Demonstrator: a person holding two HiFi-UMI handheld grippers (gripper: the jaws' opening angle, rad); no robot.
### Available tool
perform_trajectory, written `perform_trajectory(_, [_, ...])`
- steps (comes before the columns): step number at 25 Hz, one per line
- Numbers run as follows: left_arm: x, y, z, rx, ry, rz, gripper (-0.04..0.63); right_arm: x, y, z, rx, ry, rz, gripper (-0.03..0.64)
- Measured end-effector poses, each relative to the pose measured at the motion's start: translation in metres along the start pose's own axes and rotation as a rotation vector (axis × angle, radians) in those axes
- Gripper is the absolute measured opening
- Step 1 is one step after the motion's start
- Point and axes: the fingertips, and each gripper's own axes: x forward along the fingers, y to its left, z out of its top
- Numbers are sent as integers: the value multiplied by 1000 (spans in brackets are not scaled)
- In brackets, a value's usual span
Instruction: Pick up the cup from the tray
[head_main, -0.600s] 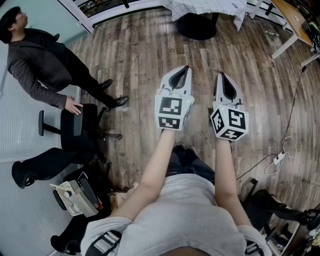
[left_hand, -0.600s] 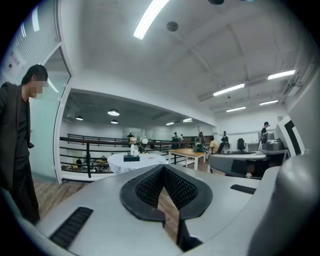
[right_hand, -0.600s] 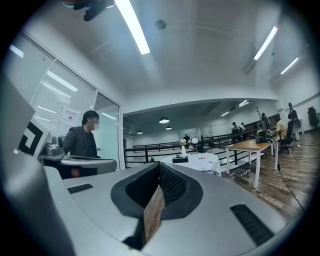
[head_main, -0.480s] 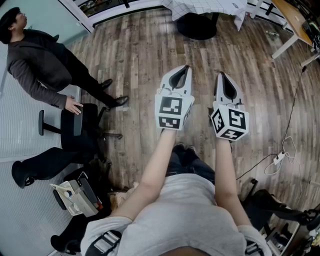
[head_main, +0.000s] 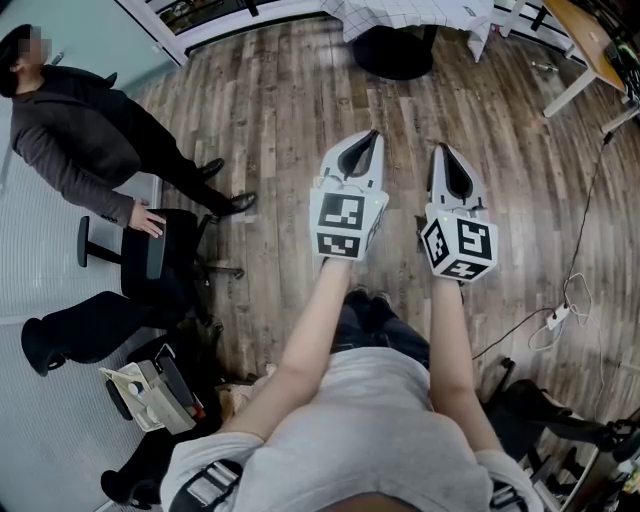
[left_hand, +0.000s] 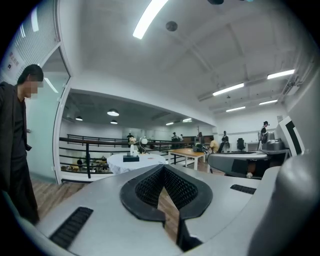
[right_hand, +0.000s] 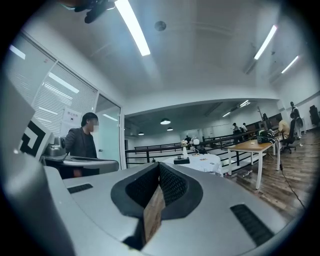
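No cup or tray can be made out in any view. In the head view my left gripper (head_main: 372, 134) and right gripper (head_main: 441, 149) are held side by side, level, above the wooden floor. Both are shut with nothing between the jaws. The left gripper view shows its black pads (left_hand: 150, 187) meeting in a closed V at the left gripper (left_hand: 163, 168). The right gripper (right_hand: 159, 164) looks the same in its own view. Far ahead stands a round table with a white cloth (left_hand: 135, 161) (right_hand: 198, 161) (head_main: 410, 14), carrying a small vase and a dark box.
A person in dark clothes (head_main: 90, 140) stands at the left with a hand on a black office chair (head_main: 150, 250). Bags (head_main: 150, 392) lie on the floor at lower left. At upper right is a wooden desk (head_main: 590, 45). A cable with a power strip (head_main: 558, 316) lies at the right.
The person at the left has shifted slightly beside the chair. Both grippers stay where they were, still shut.
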Motion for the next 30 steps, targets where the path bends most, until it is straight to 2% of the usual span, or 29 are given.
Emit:
perform_trajectory(15, [25, -25, -8, 2, 10, 32, 8, 4, -43, -4, 8, 1, 49, 8])
perform_trajectory(23, [47, -11, -13, -11, 23, 63, 8, 26, -57, -11, 23, 17, 65, 8])
perform_trajectory(30, [94, 16, -11, -8, 18, 49, 8, 78, -70, -18, 22, 23, 53, 8])
